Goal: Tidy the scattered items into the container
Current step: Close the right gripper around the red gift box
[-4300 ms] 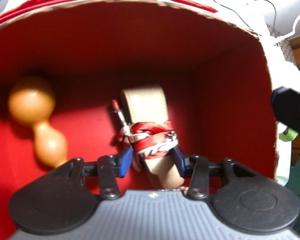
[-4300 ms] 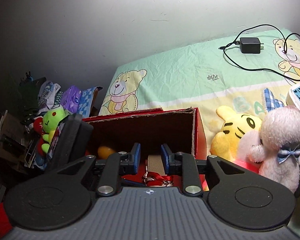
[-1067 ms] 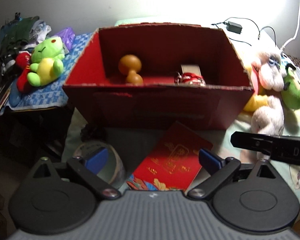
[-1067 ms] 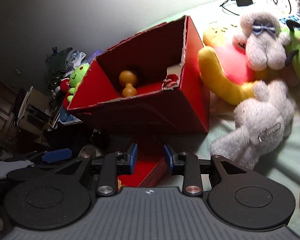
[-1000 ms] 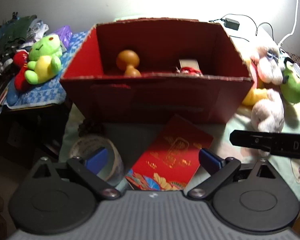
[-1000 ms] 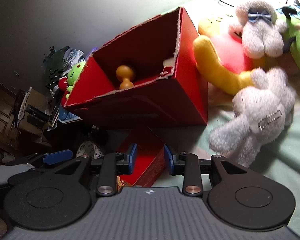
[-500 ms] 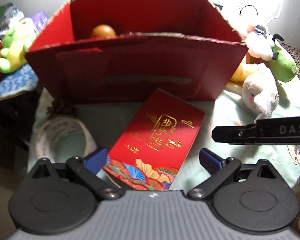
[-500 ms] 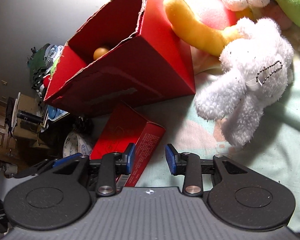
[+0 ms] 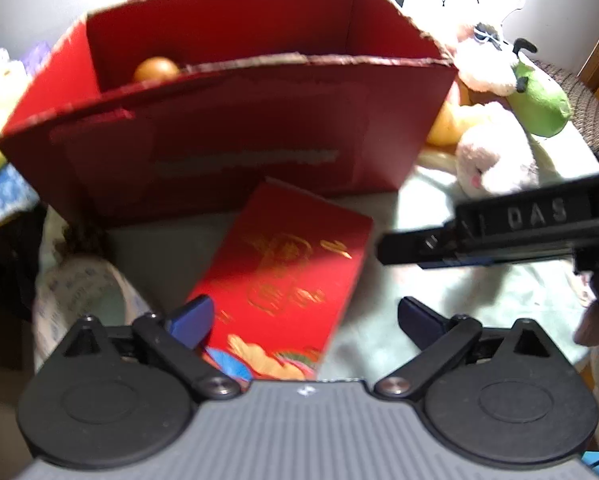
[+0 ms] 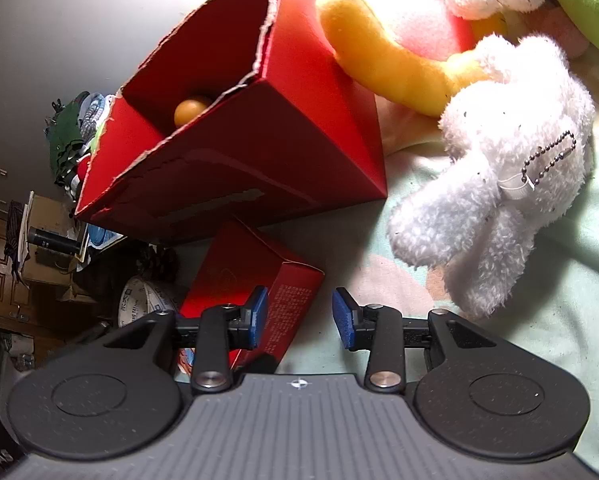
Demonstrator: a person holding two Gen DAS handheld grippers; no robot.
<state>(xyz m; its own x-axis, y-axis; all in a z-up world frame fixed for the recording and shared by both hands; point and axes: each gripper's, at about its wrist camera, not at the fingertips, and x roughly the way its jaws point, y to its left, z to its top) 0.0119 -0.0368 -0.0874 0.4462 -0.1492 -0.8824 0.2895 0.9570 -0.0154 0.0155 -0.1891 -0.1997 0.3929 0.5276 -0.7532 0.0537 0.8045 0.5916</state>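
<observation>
Both grippers have dropped closer to the bedsheet (image 10: pixel 519 320) since a second ago, and the flat red box (image 9: pixel 287 276) now fills the lower middle of the left wrist view, far larger than before. Left gripper (image 9: pixel 303 314) is spread wide, its blue pads either side of that box's near end, not pressing it. Right gripper (image 10: pixel 299 318) has just been opening; its jaws stand apart, the left pad over the box's side edge (image 10: pixel 275 312), the right pad over bare sheet, nothing pinched (it shows as a black bar at centre right of the left view). The flat box lies on the sheet just in front of the big red carton (image 9: pixel 227 132), top centre in the left view. An orange gourd (image 10: pixel 191 110) peeks over the carton's rim. A white plush (image 10: pixel 499 168) lies right of the carton, against a yellow plush (image 10: pixel 387 64); a tape roll (image 9: pixel 79 292) sits lower left.
</observation>
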